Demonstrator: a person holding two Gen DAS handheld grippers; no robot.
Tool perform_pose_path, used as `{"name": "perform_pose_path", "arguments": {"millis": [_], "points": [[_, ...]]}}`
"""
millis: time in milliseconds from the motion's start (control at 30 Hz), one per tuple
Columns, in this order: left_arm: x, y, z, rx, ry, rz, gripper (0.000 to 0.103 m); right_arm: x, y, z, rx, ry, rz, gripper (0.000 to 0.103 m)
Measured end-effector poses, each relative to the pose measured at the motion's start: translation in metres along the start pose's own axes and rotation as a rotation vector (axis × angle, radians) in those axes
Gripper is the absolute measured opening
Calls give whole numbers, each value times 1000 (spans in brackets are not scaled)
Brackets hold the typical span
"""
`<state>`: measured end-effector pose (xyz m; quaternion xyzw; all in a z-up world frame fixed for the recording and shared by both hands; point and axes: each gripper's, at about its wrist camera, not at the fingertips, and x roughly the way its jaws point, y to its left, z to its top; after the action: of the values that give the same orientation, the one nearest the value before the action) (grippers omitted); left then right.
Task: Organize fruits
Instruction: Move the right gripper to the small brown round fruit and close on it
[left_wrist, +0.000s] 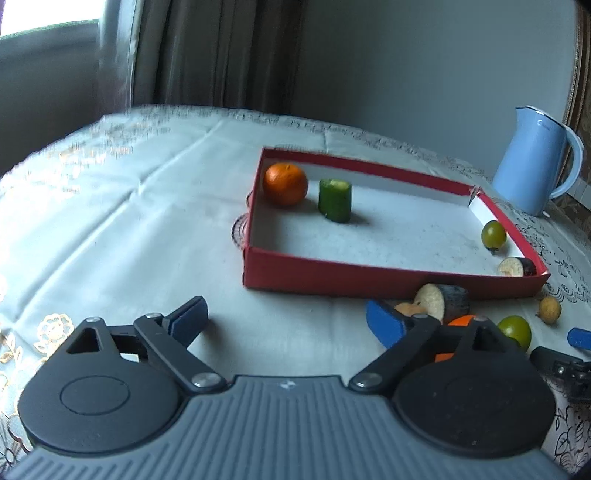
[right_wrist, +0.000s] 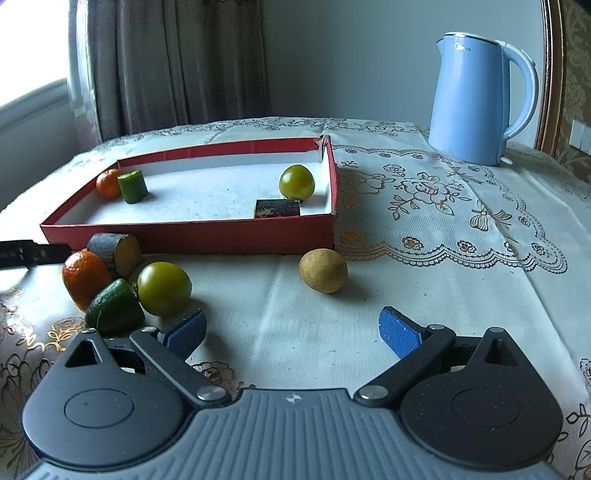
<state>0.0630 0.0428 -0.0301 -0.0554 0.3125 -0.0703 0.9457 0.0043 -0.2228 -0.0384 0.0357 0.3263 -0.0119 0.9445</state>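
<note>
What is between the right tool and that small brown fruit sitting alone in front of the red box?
Nothing visible. The right tool is open, and only bare tablecloth lies between it and the brown fruit.

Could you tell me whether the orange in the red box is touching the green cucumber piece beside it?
Apart: the left wrist view shows white box floor between the orange and the cucumber piece.

The left gripper (left_wrist: 288, 317) fills the lower half of its own wrist view, its blue-padded fingers (left_wrist: 190, 315) spread wide with nothing between them. The right gripper (right_wrist: 291, 330) sits likewise low in its frame, jaws parted and empty; its blue tip also shows at the lower right edge of the left view.
</note>
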Motion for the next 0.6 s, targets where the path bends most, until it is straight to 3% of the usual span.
{"name": "perform_pose_path", "arguments": {"millis": [367, 467, 600], "points": [[4, -15, -3, 86, 29, 40, 101, 9, -14, 16, -23, -26, -66, 99], [7, -18, -3, 103, 36, 47, 103, 14, -12, 20, -45, -29, -57, 93], [9, -21, -3, 118, 41, 61, 103, 23, -11, 25, -57, -10, -56, 75]]}}
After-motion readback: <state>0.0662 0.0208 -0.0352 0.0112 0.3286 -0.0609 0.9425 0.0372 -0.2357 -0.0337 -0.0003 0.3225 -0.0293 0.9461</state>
